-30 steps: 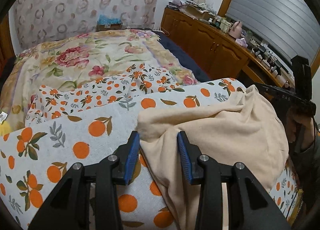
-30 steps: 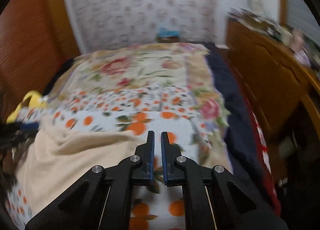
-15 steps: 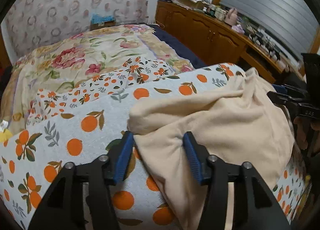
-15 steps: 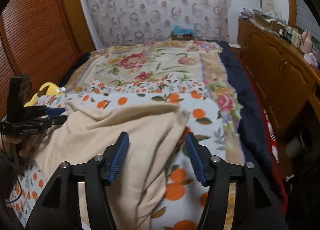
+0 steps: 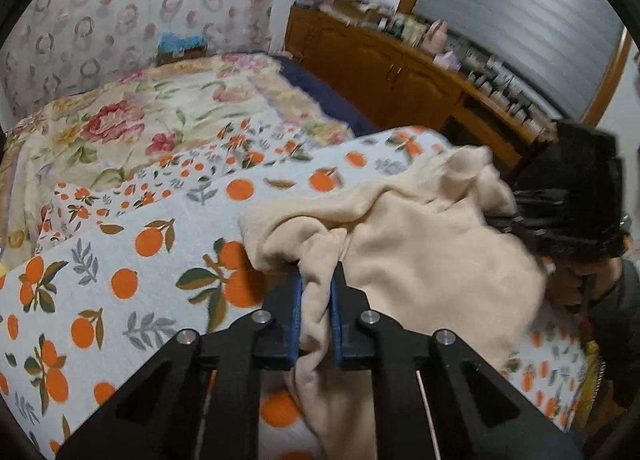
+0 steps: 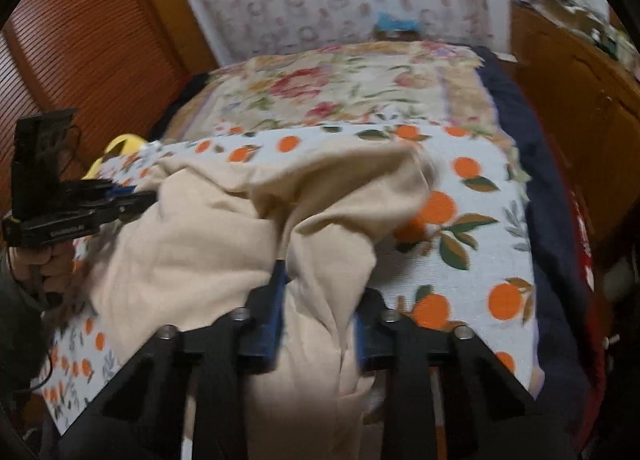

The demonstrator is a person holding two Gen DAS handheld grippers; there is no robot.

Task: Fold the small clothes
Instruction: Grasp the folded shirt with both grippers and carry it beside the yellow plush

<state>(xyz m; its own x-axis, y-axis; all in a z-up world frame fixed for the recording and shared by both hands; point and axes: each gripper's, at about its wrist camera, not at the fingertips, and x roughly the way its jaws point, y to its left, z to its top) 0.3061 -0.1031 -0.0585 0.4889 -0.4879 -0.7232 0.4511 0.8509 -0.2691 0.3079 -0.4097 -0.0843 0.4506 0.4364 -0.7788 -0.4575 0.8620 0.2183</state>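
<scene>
Cream garment (image 5: 420, 260), bunched on the orange-print sheet (image 5: 132, 260) at the bed's near end. Left tool (image 5: 315, 316) is clenched on a fold at one edge of the garment. Right tool (image 6: 318, 308) has cloth bunched between its blue pads (image 6: 276, 300), the jaws standing wider; whether it grips cannot be told. Floral quilt (image 6: 340, 88) lies beyond the sheet.

the right gripper (image 6: 318, 312) has one fingertip buried under the cream garment (image 6: 208, 236); the dresser clutter (image 5: 472, 48) is blurred.
</scene>
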